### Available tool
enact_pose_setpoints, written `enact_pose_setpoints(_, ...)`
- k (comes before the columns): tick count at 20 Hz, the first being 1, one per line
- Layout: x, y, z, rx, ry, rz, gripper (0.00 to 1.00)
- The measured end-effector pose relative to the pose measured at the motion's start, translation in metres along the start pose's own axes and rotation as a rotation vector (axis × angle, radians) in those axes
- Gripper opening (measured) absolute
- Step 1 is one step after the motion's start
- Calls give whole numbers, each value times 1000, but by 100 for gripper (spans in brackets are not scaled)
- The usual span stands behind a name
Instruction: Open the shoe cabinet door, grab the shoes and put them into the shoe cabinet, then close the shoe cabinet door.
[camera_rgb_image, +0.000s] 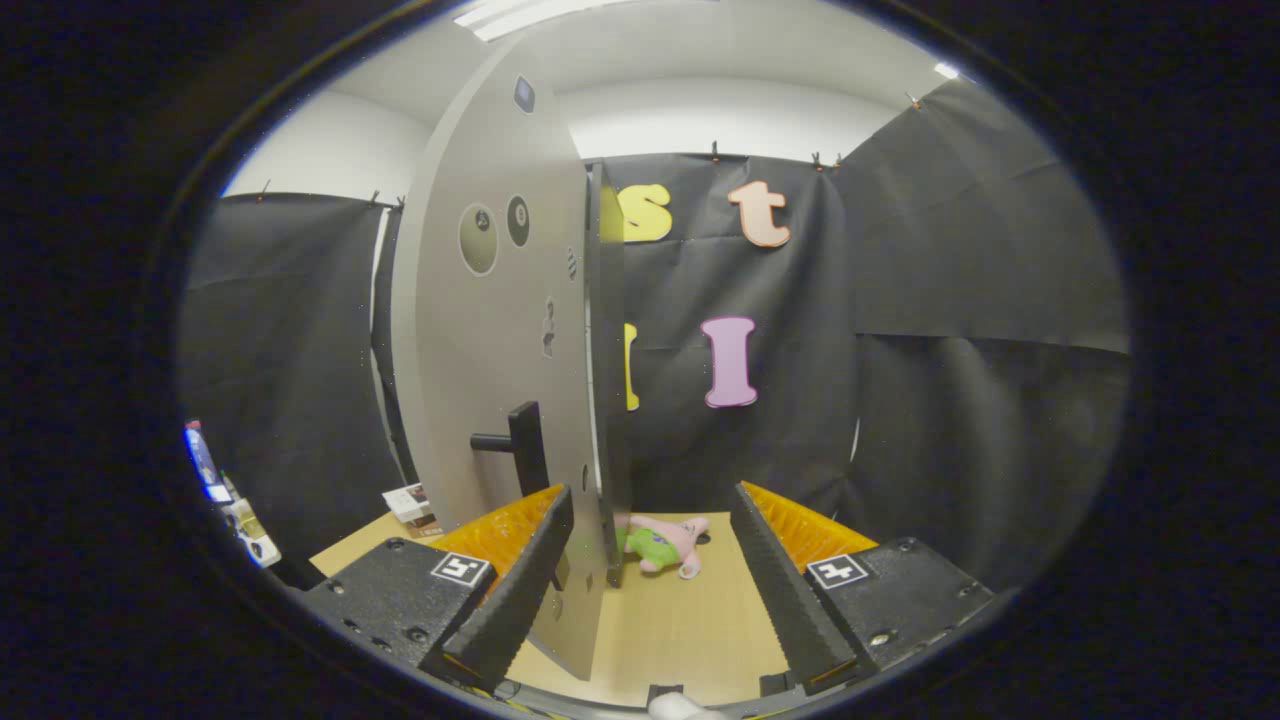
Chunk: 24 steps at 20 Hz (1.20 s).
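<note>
Grey, stiff cabinet door (490, 340) stands edge-on between the released tongs (650, 570), likely swinging lightly by its black handle (515, 440).

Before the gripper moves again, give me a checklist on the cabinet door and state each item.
1. Door position: the shoe cabinet door stands edge-on between the fingers, near the left finger. Ok.
2. Gripper state: fingers spread wide, with a wide gap between the right finger and the door. Ok for now; not gripping.
3. Handle: the dark door handle sticks out on the door's left face, just above the left finger. Not held.
4. Shoes: none identified. Cannot tell.
5. Path ahead: a plush toy lies on the wooden table beyond the fingers. Not ok if sweeping forward.
</note>
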<state>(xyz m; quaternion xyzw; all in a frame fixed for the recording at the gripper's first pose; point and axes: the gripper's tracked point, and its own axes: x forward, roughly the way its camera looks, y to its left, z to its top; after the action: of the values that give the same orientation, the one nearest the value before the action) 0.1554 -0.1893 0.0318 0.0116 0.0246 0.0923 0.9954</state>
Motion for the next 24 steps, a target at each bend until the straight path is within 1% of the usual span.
enact_pose_setpoints(3,6,3,1,-30,-12,38,98)
enact_pose_setpoints(4,5,6,1,-21,-12,43,98)
enact_pose_setpoints(6,6,15,0,2,-2,79,98)
enact_pose_setpoints(7,6,17,1,-4,-6,79,96)
enact_pose_setpoints(8,6,16,0,-20,-6,72,94)
enact_pose_setpoints(10,5,22,1,-46,-11,39,94)
enact_pose_setpoints(14,4,48,-3,-22,-1,6,93)
enact_pose_setpoints(18,1,80,-9,-7,3,-62,93)
enact_pose_setpoints(20,2,102,-11,1,9,-71,93)
enact_pose_setpoints(24,11,151,-14,-7,16,-59,93)
